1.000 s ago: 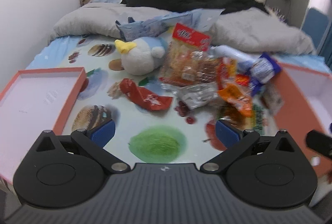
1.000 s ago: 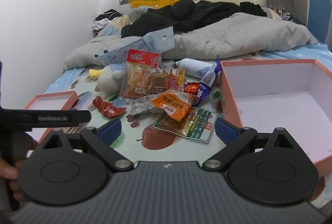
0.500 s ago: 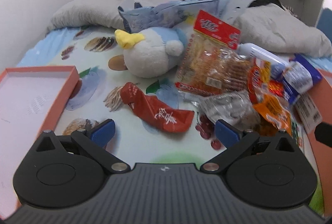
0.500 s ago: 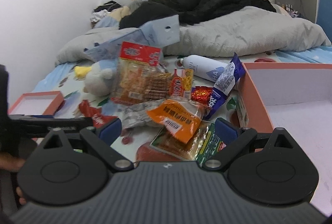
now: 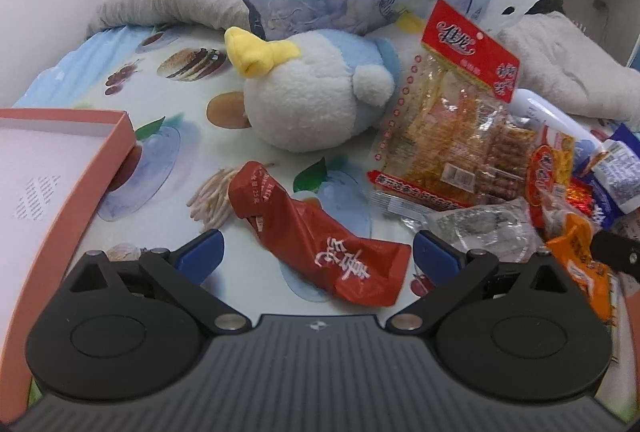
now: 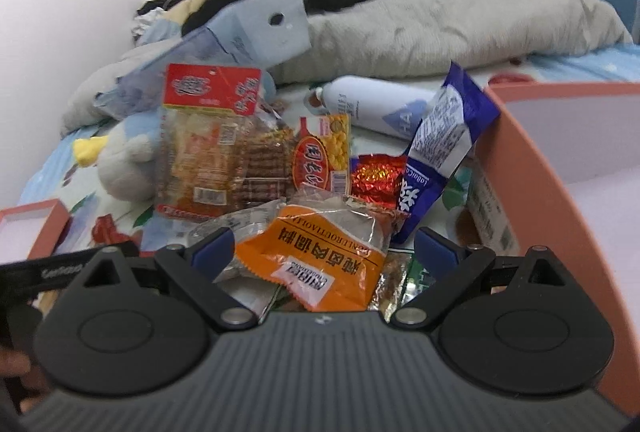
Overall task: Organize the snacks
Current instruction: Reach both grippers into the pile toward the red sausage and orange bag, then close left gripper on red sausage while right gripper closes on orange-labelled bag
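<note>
Sorting not yet begun: left gripper, spread, straddles red packet; right gripper, spread, straddles orange packet; pink box at 3 o'clock empty.

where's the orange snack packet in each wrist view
Left wrist: the orange snack packet sits at the far right edge, partly cut off behind the right tong finger.
Right wrist: it lies at centre bottom, between the open tongs' blue tips.
Shared landmark: the clear cracker bag with the red header, up and left of the packet in both views.
</note>
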The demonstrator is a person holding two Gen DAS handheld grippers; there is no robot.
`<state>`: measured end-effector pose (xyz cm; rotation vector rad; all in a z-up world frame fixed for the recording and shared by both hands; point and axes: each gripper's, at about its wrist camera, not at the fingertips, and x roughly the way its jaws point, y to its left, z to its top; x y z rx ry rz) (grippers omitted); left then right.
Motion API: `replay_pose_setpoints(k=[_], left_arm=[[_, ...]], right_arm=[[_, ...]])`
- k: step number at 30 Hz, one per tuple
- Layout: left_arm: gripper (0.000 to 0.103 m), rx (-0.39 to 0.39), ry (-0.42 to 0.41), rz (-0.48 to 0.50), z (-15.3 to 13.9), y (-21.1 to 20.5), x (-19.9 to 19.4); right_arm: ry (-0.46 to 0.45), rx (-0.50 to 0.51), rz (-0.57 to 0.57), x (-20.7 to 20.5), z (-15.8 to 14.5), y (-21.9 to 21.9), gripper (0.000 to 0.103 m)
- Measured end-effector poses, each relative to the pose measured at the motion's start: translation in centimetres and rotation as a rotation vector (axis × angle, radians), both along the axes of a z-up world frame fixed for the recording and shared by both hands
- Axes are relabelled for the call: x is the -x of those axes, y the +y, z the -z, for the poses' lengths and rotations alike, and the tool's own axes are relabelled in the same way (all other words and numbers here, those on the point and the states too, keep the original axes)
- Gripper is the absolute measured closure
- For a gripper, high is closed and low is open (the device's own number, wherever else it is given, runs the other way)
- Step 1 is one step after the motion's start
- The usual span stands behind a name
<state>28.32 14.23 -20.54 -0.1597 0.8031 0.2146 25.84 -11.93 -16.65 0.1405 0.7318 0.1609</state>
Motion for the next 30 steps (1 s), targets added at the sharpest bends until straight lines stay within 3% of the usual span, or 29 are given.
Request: replay_pose_setpoints(k=[12, 13, 15, 17, 22, 30], left_arm=[[0.024, 0.009, 0.02, -0.089, 2.0, 0.5, -2.2], [0.027, 0.02, 0.022, -0.094, 2.2, 0.6, -2.3], [0.03, 0.022, 0.021, -0.1, 2.5, 0.5, -2.5], [0.033, -0.012, 0.025, -0.098, 2.7, 0.1, -2.7], [0.053, -0.04, 0.024, -0.1, 2.6, 0.0, -2.7], [0.056, -0.002, 0.045, -0.052, 2.1, -0.2, -1.2]], right_arm=[[0.052, -0.009, 0.067, -3.1, 2.5, 0.8, 0.005], [0.061, -0.014, 0.071, -3.3, 2.7, 0.7, 0.006], [0.088, -0.031, 0.068, -3.6, 3.0, 0.5, 0.019], [0.094, -0.035, 0.063, -3.7, 3.2, 0.4, 0.019], [0.077, -0.031, 0.037, -3.2, 2.8, 0.5, 0.029], [0.067, -0.015, 0.003, -1.6, 1.9, 0.3, 0.036]])
